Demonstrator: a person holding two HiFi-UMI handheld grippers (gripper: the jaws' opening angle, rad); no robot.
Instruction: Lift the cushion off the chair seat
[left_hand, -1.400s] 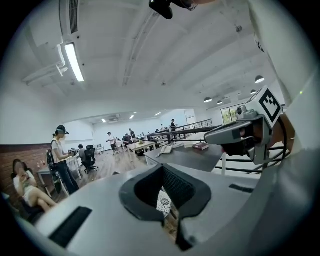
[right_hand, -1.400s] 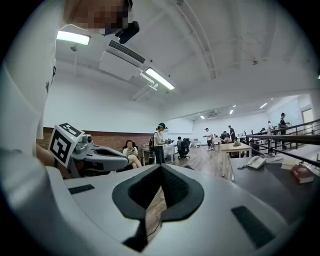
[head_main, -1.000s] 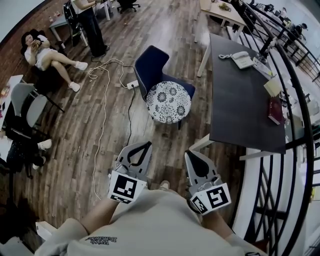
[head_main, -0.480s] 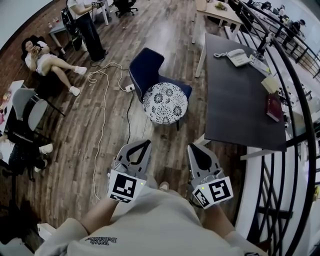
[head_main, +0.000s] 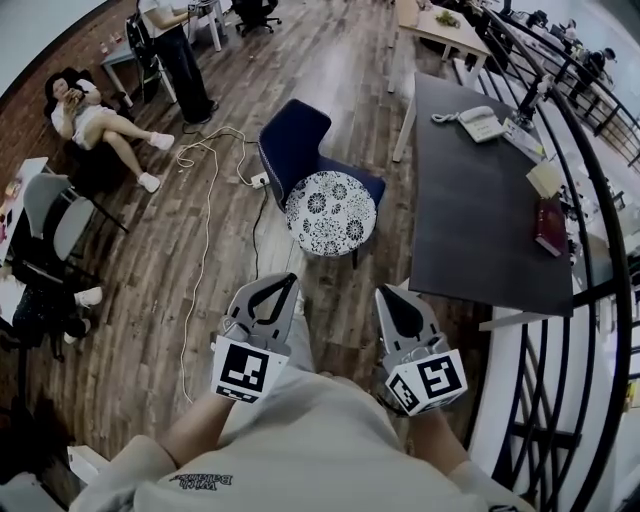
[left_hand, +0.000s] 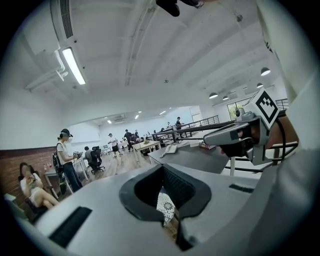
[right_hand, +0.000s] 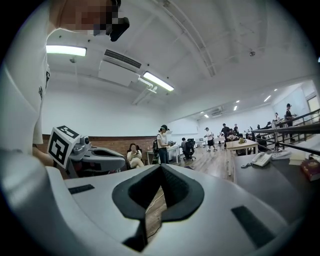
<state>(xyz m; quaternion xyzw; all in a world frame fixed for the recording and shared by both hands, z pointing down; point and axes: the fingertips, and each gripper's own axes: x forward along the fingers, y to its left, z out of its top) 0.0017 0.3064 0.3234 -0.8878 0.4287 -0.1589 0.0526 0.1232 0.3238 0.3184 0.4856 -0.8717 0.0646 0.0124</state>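
Observation:
A round white cushion (head_main: 330, 212) with a dark floral print lies on the seat of a dark blue chair (head_main: 296, 135) on the wooden floor, ahead of me in the head view. My left gripper (head_main: 284, 282) and right gripper (head_main: 391, 293) are held side by side close to my body, well short of the chair, both pointing toward it. Each has its jaws shut with nothing between them. In the left gripper view a slice of the cushion (left_hand: 165, 207) shows through the slit below the left gripper (left_hand: 162, 167). The right gripper (right_hand: 161, 166) frames only floor.
A dark desk (head_main: 480, 230) stands right of the chair, with a phone (head_main: 484, 122) and a book (head_main: 551, 222). A black railing (head_main: 600, 260) runs beyond it. A white cable (head_main: 205, 230) trails left of the chair. A seated person (head_main: 90, 110), a standing person (head_main: 180, 50) and a grey chair (head_main: 55, 215) are at the left.
Both grippers have edged forward toward the chair, still shut and empty. The cushion and chair have not moved on the floor.

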